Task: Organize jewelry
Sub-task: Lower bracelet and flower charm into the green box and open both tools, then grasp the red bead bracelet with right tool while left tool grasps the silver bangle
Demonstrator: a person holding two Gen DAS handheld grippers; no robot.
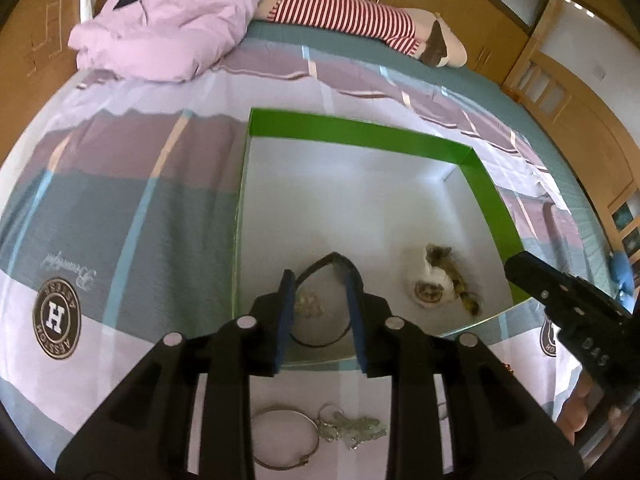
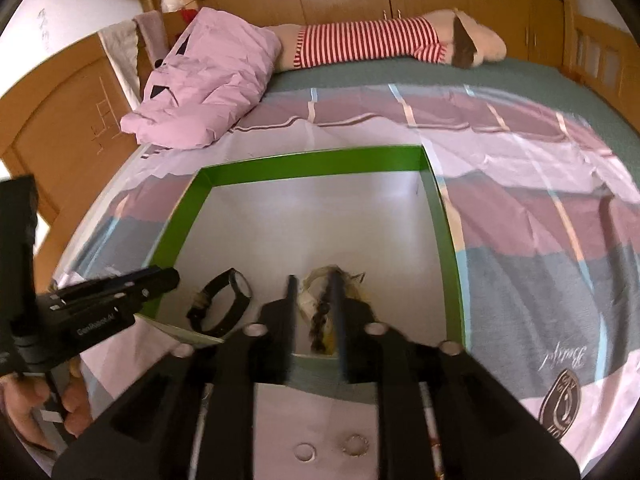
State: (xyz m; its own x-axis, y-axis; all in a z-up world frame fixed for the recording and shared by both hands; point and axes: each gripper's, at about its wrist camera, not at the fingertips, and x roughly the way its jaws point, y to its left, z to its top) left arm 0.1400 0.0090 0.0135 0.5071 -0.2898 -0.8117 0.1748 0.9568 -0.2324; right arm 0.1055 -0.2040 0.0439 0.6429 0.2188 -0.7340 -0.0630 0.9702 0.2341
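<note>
Site: a bed (image 1: 120, 200) under a patterned cover, carrying a shallow box (image 1: 360, 136) with green walls and a white floor.

Left gripper (image 1: 322, 280): fingers part-open over the box's near-left corner, straddling a black-strapped watch (image 1: 320, 304) that lies on the box floor. The strap's loop shows between and beyond the pads; whether the pads touch it cannot be told. In the right wrist view the watch (image 2: 224, 304) sits just inside the near wall, close to the left wall.

Right gripper (image 2: 314, 292): fingers part-open, set low over the near wall of the box, flanking a brown-and-yellow beaded piece on a white pouch (image 2: 320, 304). No firm grip is visible; contact cannot be confirmed. In the left wrist view this bundle (image 1: 440, 280) lies near the box's right wall.

Clearance: the far half of the box floor is bare white, with open room toward the far wall and both far corners. The two grippers are near one another at the near edge.

Outside the box, on the cover by the near wall: a metal bangle (image 1: 286, 444) touching a silvery chain cluster (image 1: 352, 428), and two small rings (image 2: 330, 448) side by side.

Far edge of bed: a pink quilt (image 1: 168, 20) and a striped plush toy (image 1: 352, 12), well apart from the box.
</note>
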